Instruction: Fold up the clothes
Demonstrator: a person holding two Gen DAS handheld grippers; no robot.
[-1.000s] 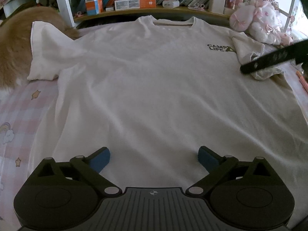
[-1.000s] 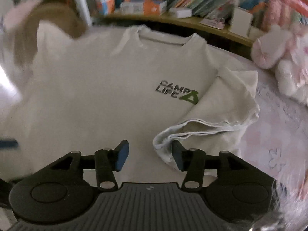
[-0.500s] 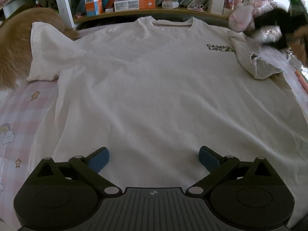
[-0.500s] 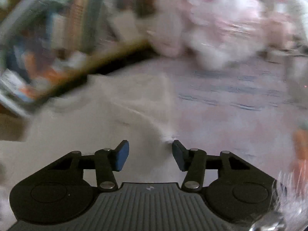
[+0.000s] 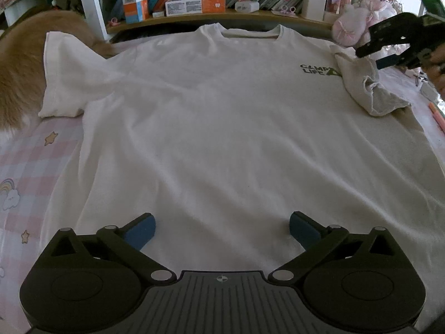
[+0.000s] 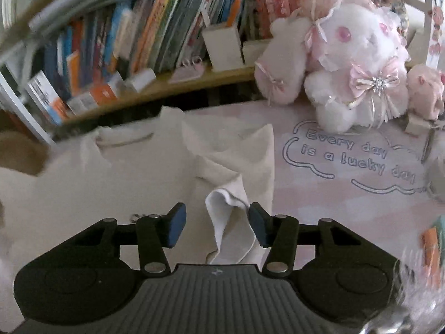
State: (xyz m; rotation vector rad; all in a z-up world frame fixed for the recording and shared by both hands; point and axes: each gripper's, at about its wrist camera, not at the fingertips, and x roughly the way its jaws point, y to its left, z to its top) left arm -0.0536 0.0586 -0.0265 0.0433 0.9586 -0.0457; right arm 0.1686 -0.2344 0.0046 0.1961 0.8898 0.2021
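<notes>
A white T-shirt (image 5: 222, 128) with a green "CAMP LIFE" print (image 5: 319, 69) lies face up and flat on the bed, collar toward the shelf. Its right sleeve (image 5: 370, 89) is folded inward and crumpled. My left gripper (image 5: 222, 228) hovers open over the shirt's lower hem, holding nothing. My right gripper (image 5: 371, 58) hangs just above that sleeve at the far right. In the right wrist view the right gripper (image 6: 217, 224) is open, and the sleeve's hem (image 6: 222, 214) rises between its blue pads without being pinched.
A low bookshelf (image 5: 194, 19) with books and boxes runs behind the collar. Pink plush toys (image 6: 356, 64) sit at the back right on the printed sheet (image 6: 347, 161). Something orange and furry (image 5: 16, 69) lies beside the left sleeve. An orange pen (image 5: 436, 114) rests at the right edge.
My right gripper swung away from the chest print and now sits over the folded sleeve, facing the shelf and plush toys. The left gripper and the shirt body have not moved.
</notes>
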